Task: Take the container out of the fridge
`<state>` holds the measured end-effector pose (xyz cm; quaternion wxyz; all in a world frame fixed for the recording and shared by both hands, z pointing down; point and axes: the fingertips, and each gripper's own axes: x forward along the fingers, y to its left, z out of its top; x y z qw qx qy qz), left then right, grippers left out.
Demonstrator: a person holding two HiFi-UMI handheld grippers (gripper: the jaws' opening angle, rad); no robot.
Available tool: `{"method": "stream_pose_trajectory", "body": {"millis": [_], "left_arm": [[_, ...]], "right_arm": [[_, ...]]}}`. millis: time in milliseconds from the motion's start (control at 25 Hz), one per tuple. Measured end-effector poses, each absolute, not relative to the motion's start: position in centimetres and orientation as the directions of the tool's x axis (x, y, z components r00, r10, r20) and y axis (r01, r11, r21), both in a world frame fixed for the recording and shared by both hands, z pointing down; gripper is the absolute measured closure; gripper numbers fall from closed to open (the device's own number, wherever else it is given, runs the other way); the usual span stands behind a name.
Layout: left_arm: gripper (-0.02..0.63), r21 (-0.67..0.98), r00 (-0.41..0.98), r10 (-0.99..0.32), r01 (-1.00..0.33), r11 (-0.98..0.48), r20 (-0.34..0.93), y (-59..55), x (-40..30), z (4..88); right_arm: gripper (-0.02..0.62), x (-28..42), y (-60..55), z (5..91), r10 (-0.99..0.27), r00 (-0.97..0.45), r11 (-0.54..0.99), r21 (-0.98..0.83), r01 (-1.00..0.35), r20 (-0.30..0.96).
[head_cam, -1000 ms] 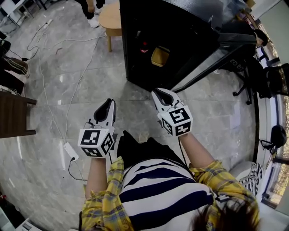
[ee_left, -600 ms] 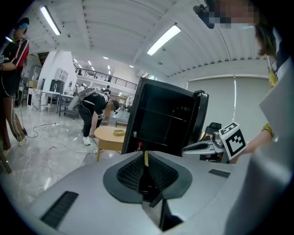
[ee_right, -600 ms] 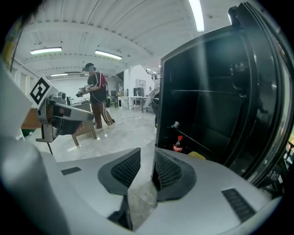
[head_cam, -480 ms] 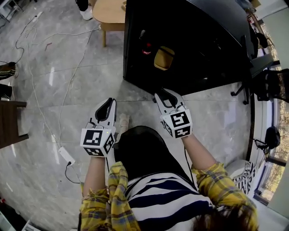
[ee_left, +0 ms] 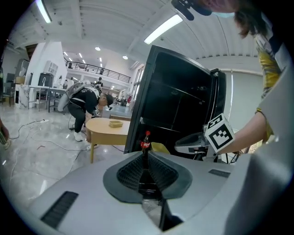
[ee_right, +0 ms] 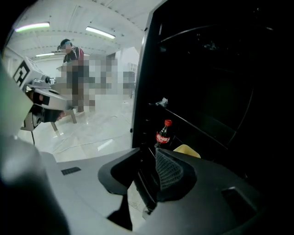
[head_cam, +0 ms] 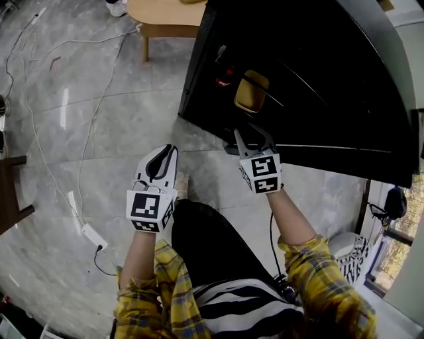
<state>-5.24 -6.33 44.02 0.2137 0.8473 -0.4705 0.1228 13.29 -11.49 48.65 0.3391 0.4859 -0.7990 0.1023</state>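
Right gripper (head_cam: 252, 132): jaws just opened, nothing between them. I read it as readied for the yellow container (head_cam: 252, 93), which sits on the fridge's (head_cam: 331, 73) low shelf, right of the bottle (ee_right: 163, 134). Left gripper (head_cam: 163, 153) closed, spare, near left.

Fridge (head_cam: 318, 59): black, inside seen dark. Container (head_cam: 251, 93): yellow. Bottle (ee_right: 163, 134): red cap, red label, dark content. Left gripper (head_cam: 165, 151), right gripper (head_cam: 252, 130): white shell, black pads, cube marked with black-and-white squares. Sleeve (head_cam: 318, 278): yellow check. Shirt (head_cam: 245, 308): dark blue and white stripes. Floor (head_cam: 86, 132): grey, marbled. Table (head_cam: 165, 13): pale wood colour.
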Motion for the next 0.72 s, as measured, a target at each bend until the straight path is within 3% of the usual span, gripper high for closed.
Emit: {"method": "stream_pose_trajectory", "body": {"millis": [720], "left_arm": [[0.560, 0.293, 0.581, -0.676, -0.814, -0.502, 0.453, -11.3, -2.8, 53.2]], "right_arm": [[0.471, 16.0, -19.2, 59.5, -0.601, -0.160, 0.575, 0.285, -0.767, 0.783]]}}
